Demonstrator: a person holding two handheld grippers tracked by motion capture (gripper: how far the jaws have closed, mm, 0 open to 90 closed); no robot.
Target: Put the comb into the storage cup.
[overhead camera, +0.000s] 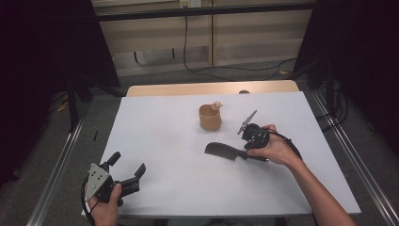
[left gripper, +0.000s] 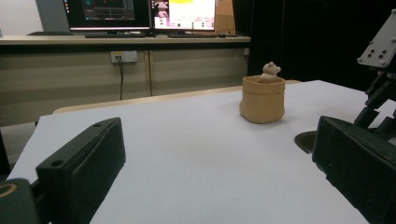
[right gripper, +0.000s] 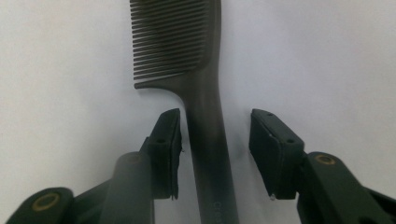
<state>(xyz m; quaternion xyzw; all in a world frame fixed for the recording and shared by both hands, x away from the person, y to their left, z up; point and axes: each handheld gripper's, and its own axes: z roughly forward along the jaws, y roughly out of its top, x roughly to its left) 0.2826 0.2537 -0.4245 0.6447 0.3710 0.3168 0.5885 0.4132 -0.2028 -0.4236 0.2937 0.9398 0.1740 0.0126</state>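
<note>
A black comb (overhead camera: 225, 150) lies flat on the white table (overhead camera: 164, 141), right of centre. My right gripper (overhead camera: 244, 154) is low over the comb's handle. In the right gripper view the handle (right gripper: 208, 154) runs between the jaws of the right gripper (right gripper: 215, 116). The left pad is almost at the handle and the right pad stands clearly off it, so the gripper is open. Behind the comb stands a tan pot (overhead camera: 210, 117) with a small bear figure (overhead camera: 216, 105) at its rim. My left gripper (overhead camera: 127, 165) rests open at the table's near left with nothing between its jaws.
The left gripper view shows the pot (left gripper: 263, 99), the comb's tip (left gripper: 306, 140) and the other gripper (left gripper: 380, 70) at the right edge. Metal rails (overhead camera: 61, 160) run along both sides of the table. A wooden edge (overhead camera: 188, 88) lies at the far end, with cables on the floor beyond.
</note>
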